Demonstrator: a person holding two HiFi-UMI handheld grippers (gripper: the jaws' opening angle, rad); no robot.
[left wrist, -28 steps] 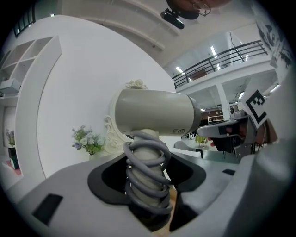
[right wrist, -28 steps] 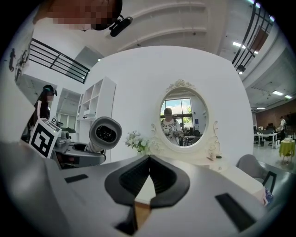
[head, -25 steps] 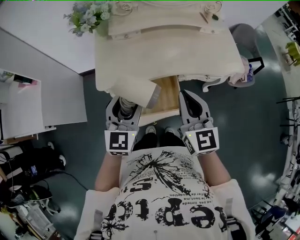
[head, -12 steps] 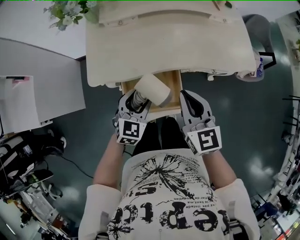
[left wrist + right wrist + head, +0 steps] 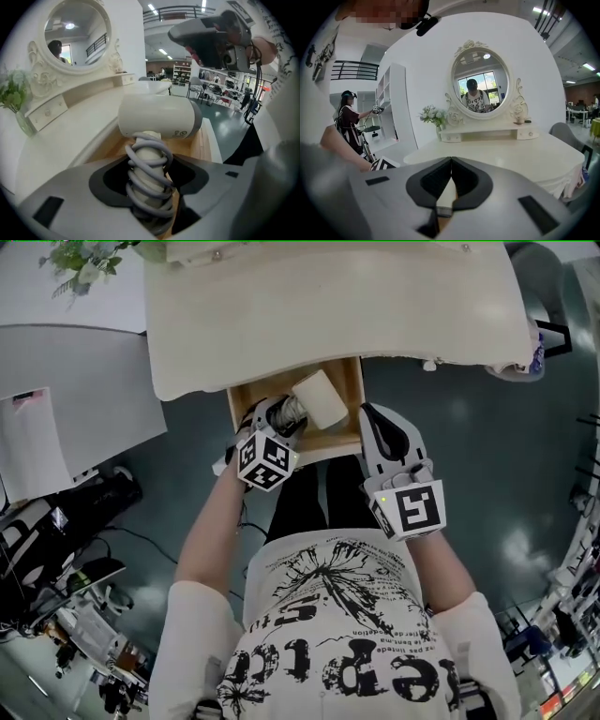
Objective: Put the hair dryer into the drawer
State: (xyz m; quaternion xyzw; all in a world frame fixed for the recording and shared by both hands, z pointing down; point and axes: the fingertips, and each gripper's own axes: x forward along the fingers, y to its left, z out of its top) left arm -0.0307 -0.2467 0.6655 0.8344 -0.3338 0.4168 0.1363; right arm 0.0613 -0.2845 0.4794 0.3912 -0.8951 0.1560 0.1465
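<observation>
A white hair dryer (image 5: pixel 319 397) hangs over the open wooden drawer (image 5: pixel 352 390) of the cream dressing table (image 5: pixel 328 306). Its grey cord is coiled round the handle. My left gripper (image 5: pixel 281 415) is shut on that coiled handle (image 5: pixel 150 173), and the dryer's barrel (image 5: pixel 159 117) lies crosswise just beyond the jaws, above the drawer's wooden inside (image 5: pixel 110 150). Whether the barrel touches the drawer's bottom I cannot tell. My right gripper (image 5: pixel 368 414) sits at the drawer's right front corner. In the right gripper view this gripper (image 5: pixel 451 161) is shut and holds nothing.
An oval mirror (image 5: pixel 480 84) and a vase of flowers (image 5: pixel 433 115) stand at the back of the tabletop (image 5: pixel 501 150). A white cabinet (image 5: pixel 75 390) is to the left. A grey chair (image 5: pixel 565 133) is to the right. The person's legs are below the drawer's front.
The left gripper has dropped and tipped downward, carrying the hair dryer from in front of the tabletop down over the drawer. The right gripper has sunk a little beside the drawer.
</observation>
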